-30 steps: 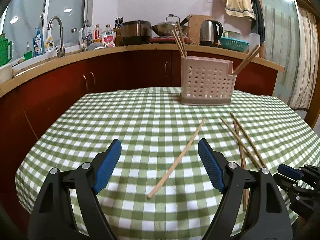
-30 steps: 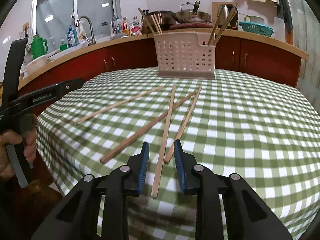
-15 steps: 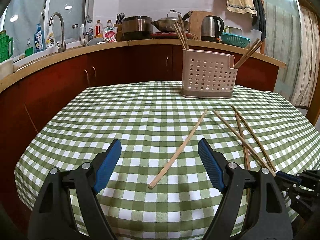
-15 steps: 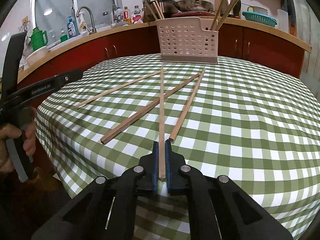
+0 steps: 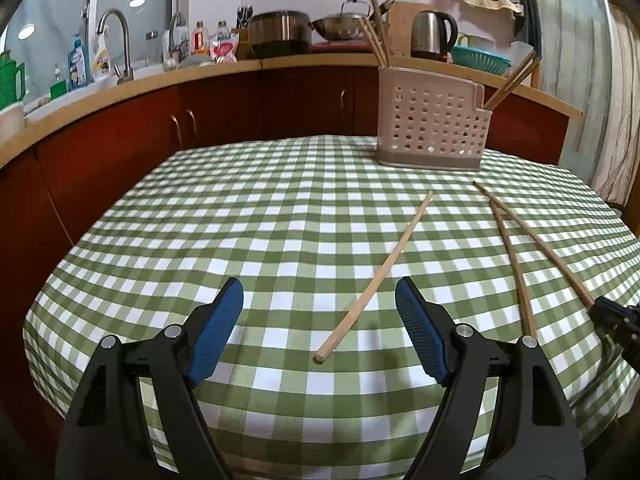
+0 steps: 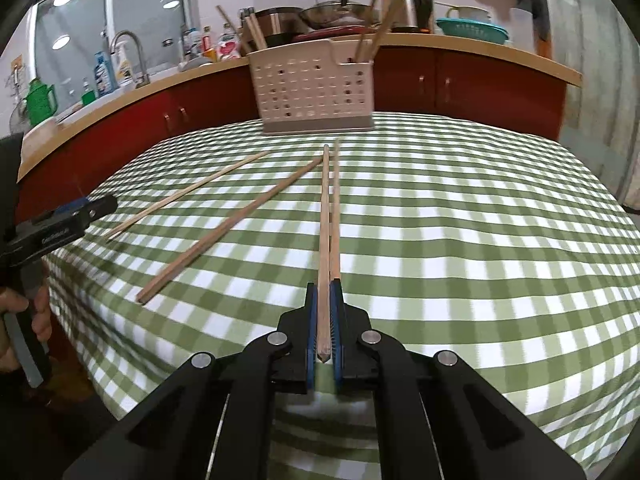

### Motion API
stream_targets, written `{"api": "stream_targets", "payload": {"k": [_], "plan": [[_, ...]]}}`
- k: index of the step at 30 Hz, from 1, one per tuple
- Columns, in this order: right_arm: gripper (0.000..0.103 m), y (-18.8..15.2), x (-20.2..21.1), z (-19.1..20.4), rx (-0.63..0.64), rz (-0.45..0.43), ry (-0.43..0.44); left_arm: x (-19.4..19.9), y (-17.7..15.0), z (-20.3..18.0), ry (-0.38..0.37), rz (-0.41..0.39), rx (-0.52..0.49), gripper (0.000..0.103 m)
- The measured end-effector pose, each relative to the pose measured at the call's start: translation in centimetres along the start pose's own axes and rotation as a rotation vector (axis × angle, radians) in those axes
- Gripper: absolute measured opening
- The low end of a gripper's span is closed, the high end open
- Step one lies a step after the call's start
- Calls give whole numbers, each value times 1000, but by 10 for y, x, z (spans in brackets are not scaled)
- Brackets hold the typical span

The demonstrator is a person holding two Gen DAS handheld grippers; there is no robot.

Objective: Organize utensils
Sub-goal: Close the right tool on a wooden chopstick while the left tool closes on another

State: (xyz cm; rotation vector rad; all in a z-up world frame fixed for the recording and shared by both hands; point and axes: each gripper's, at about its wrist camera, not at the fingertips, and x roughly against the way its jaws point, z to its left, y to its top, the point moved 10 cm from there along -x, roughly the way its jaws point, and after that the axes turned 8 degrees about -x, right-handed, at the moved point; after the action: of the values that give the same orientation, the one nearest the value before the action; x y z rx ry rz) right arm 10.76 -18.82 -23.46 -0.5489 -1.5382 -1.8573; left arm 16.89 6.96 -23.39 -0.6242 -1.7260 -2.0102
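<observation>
Several wooden chopsticks lie on the green checked tablecloth (image 5: 248,216). My right gripper (image 6: 325,292) is shut on the near end of one chopstick (image 6: 325,220), which points toward the beige perforated utensil holder (image 6: 312,92). A second chopstick (image 6: 336,208) lies close along its right side. Two more chopsticks (image 6: 232,224) (image 6: 188,194) lie to the left. My left gripper (image 5: 320,320) stands open just above the cloth, with the near end of a single chopstick (image 5: 376,276) between its blue pads (image 5: 218,332), untouched. The holder (image 5: 432,136) has chopsticks standing in it.
The table's front edge runs just below both grippers. In the right wrist view, a hand (image 6: 24,308) holds the left gripper (image 6: 60,224) at the left edge. Behind the table is a red-fronted counter (image 5: 240,68) with a sink tap, bottles, pots and a kettle.
My right gripper closed on the chopstick end and swung so the stick now points at the holder. The left gripper sank slightly toward the single chopstick and stayed open.
</observation>
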Motion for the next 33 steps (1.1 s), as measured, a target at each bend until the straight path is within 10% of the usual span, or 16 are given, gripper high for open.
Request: {"api": "stream_targets", "payload": {"k": [19,26,33], "plan": [[7,7,1,-16,-17,-16,-11,-31,-20,-14,-96,163,-35,40],[7,9,4,-15,-22,-23,0,-23,-22,-28,-118,161,-97,7],[7,17,16,-10,-19,-56,11,-5,-16,-30,-107,111,-121,6]]}}
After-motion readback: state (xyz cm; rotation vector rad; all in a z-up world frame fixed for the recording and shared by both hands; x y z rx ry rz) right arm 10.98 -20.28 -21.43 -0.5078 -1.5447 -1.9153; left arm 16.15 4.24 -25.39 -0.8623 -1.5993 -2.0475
